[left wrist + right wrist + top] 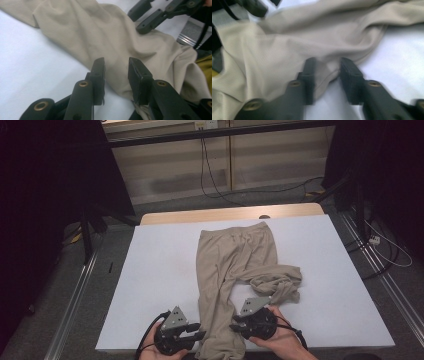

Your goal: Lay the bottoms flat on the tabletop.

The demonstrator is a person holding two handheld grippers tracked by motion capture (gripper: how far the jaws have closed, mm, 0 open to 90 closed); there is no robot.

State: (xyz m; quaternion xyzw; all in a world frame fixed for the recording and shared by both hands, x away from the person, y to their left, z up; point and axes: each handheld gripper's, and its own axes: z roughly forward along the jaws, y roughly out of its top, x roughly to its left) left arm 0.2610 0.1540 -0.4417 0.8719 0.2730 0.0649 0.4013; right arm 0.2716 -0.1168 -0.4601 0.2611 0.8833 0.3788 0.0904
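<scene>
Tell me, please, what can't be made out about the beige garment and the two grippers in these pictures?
- Beige garment, high view: its near end hangs past the table edge and the frame cuts it off.
- Left gripper, left gripper view: fabric lies between the jaws; whether the pads touch it is unclear.
- Right gripper, right gripper view: motion blur hides whether the pads touch the hem.
- Bunched garment part, high view: its folds hide its shape.
</scene>
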